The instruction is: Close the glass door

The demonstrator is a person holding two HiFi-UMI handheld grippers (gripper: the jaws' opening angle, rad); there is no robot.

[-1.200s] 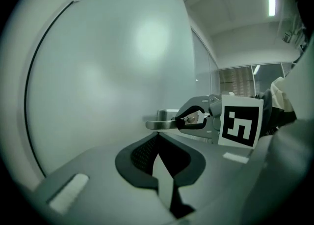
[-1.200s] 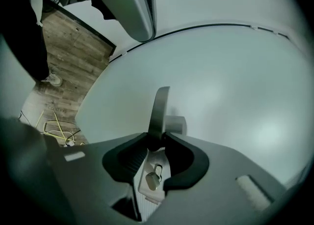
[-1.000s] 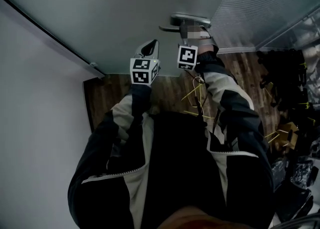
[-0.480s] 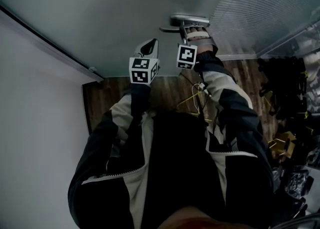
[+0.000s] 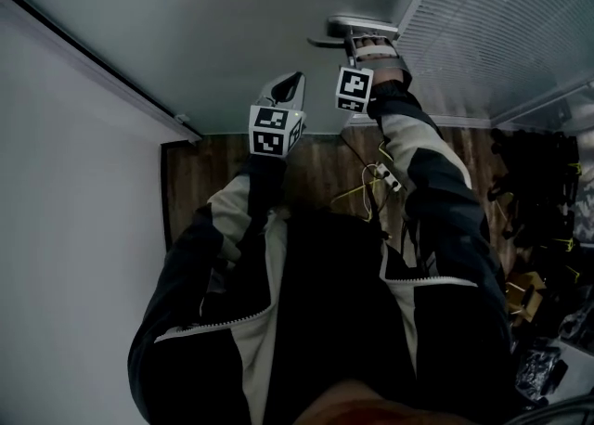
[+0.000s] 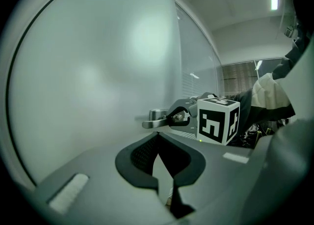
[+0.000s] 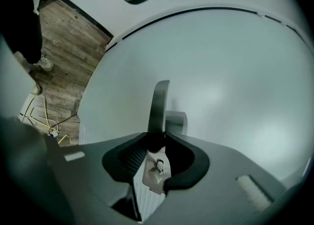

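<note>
1. At your far left stands a white wall (image 5: 65,228). It meets the frosted glass door (image 5: 213,24), which rises straight ahead of you.
2. Your left gripper (image 5: 290,82) points at the pane, left of the handle. Its jaws are pinched together with nothing between them. Whether the tips touch the glass cannot be told.
3. Just to its right, your right gripper (image 5: 364,43) has its jaws clamped on the lever of the door handle (image 5: 345,24), which runs out from between the pads.
4. Lower down, yellow cables (image 5: 364,193) lie on the wooden floor (image 5: 200,177), near your right sleeve (image 5: 436,182).
5. Furthest right stands a ribbed panel (image 5: 501,33).
</note>
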